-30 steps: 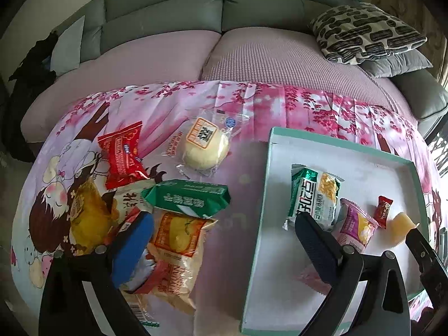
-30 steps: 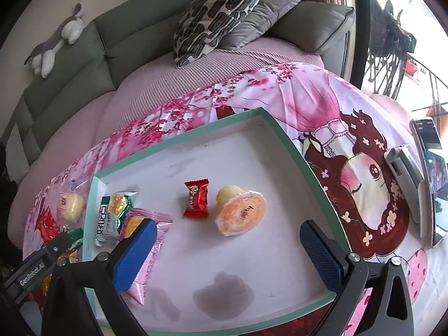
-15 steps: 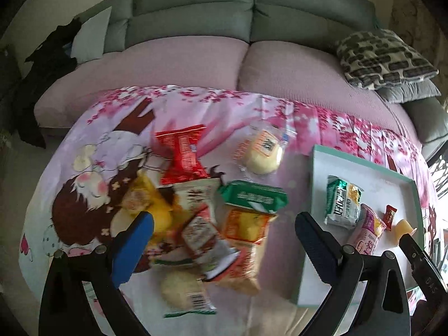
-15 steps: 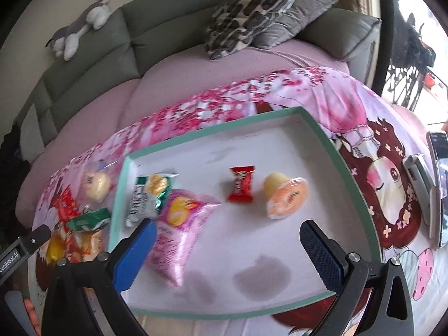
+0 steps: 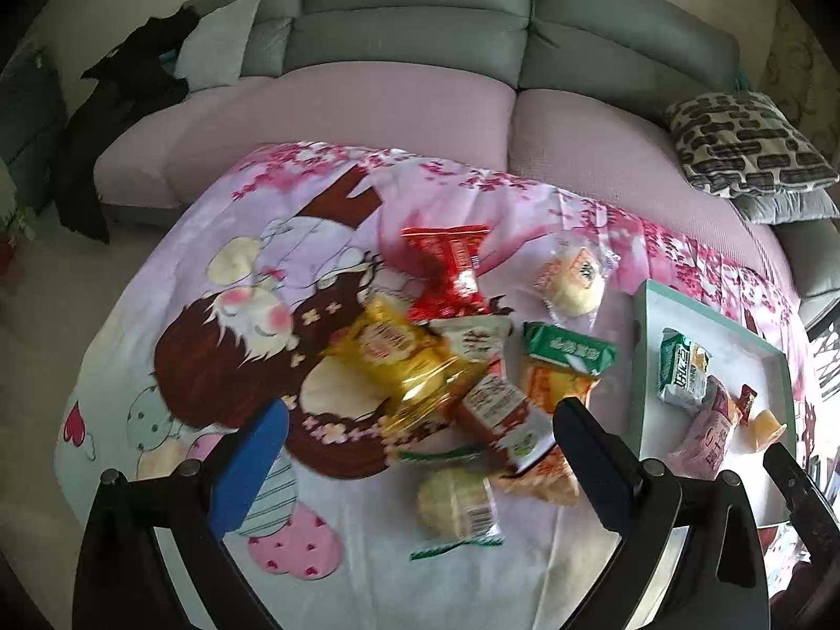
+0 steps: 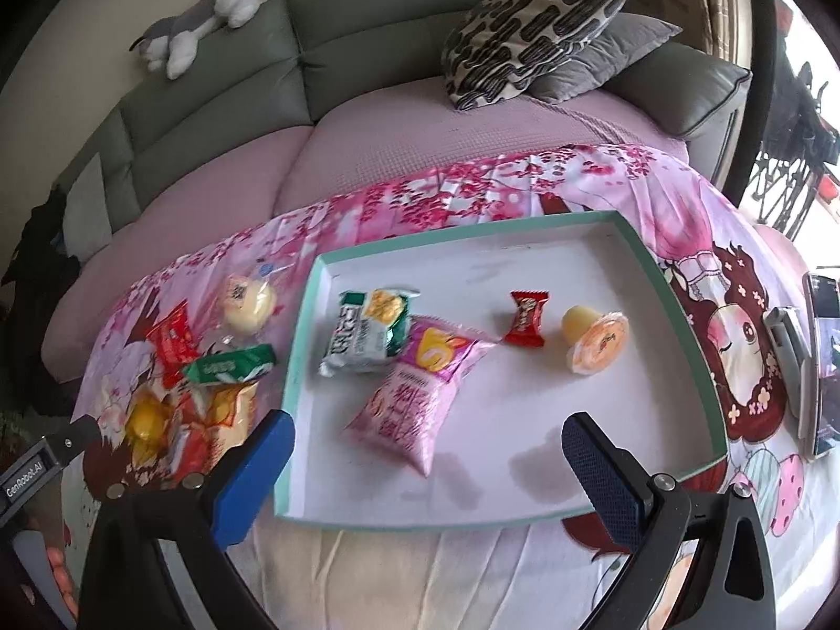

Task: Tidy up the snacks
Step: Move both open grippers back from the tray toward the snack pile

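A pile of snack packets lies on the pink cartoon cloth: a yellow bag [image 5: 399, 357], a red packet [image 5: 451, 273], a green packet [image 5: 569, 349], a round bun in clear wrap [image 5: 572, 283] and a wrapped bun [image 5: 457, 499] nearest me. My left gripper [image 5: 415, 446] hangs open above the pile, holding nothing. The white tray with a teal rim [image 6: 299, 357] holds a green-white packet [image 6: 367, 333], a pink packet [image 6: 415, 394], a small red candy [image 6: 527, 317] and a jelly cup [image 6: 598, 338]. My right gripper [image 6: 425, 457] is open over the tray's near edge, empty.
A grey and pink sofa [image 5: 409, 89] curves behind the table, with patterned cushions [image 6: 530, 26] and a plush toy [image 6: 199, 21]. A phone and a white object [image 6: 793, 352] lie at the table's right edge. Dark clothing [image 5: 121, 105] hangs at the far left.
Both grippers pulled back and up, so more of the table shows. The left view swung left from the tray toward the snack pile. Both stay open and empty.
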`<move>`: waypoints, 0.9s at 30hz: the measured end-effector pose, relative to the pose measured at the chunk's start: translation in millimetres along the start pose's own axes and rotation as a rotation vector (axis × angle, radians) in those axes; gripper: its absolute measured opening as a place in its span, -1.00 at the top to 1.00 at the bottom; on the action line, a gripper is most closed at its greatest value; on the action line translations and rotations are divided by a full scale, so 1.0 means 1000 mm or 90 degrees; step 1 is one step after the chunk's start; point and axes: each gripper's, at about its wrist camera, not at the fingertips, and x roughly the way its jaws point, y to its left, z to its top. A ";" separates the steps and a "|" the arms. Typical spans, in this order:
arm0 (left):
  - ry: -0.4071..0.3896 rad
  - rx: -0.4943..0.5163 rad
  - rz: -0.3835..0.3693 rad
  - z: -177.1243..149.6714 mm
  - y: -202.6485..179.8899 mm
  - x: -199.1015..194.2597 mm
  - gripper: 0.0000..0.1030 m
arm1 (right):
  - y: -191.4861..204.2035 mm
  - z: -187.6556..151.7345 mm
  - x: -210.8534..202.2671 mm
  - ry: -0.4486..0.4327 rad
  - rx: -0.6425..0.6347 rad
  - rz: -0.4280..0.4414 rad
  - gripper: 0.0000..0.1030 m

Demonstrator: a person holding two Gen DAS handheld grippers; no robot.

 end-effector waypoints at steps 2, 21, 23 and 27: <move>0.001 -0.007 0.000 -0.003 0.008 -0.002 -0.96 | 0.007 -0.004 -0.003 0.005 -0.012 0.000 -1.00; 0.016 -0.058 -0.004 -0.029 0.072 -0.008 -0.96 | 0.064 -0.043 0.000 0.065 -0.085 0.033 -1.00; 0.020 -0.063 -0.003 -0.031 0.078 -0.006 -0.96 | 0.070 -0.047 0.003 0.075 -0.089 0.040 -1.00; 0.032 -0.064 -0.006 -0.034 0.085 0.002 -0.96 | 0.087 -0.055 0.010 0.086 -0.112 0.051 -1.00</move>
